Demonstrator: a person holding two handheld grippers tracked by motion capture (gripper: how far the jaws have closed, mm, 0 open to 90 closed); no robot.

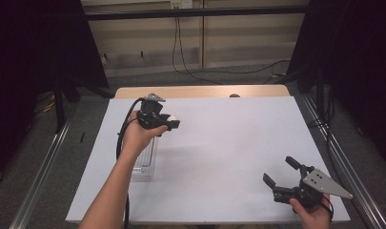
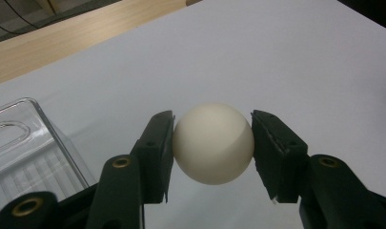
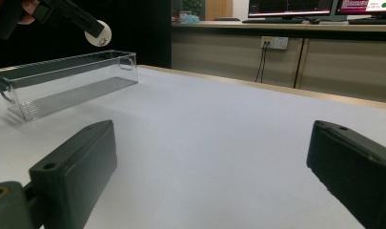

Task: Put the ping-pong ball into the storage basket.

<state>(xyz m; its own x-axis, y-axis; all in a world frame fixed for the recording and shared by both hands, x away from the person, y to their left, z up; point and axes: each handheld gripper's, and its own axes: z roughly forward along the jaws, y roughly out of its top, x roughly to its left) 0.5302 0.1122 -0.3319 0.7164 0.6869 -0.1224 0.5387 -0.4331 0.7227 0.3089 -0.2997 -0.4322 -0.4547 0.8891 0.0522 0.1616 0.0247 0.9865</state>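
High view: nearest the camera, the right gripper (image 1: 279,173) rests low over the near right corner of the white table (image 1: 228,157), its jaws spread wide with nothing between them; parked well apart from the work, it leaves the left side free. The left gripper (image 1: 170,122) is raised above the left half of the table, jaws clamped on a white ball (image 1: 172,119). A clear bin (image 1: 146,164) lies under and just beside the left forearm, long side running away from the person. The ball sits a little beyond the bin's far end, which suggests the ball is being carried to or from it; which of the two cannot be told.

Left gripper view: both pads press the ball (image 2: 213,143) at opposite points of its widest girth, a hold that keeps a smooth sphere from squirting out. The ball is clear of the table below. One end of the bin (image 2: 26,152), with its handle slot, lies at lower left, nothing visible inside.

Right gripper view: the two jaws stand far apart over bare table. Across it the bin (image 3: 62,83) appears side-on, and the left gripper (image 3: 93,29) holds the ball (image 3: 99,33) above the bin's far end, near its rim but not touching it.
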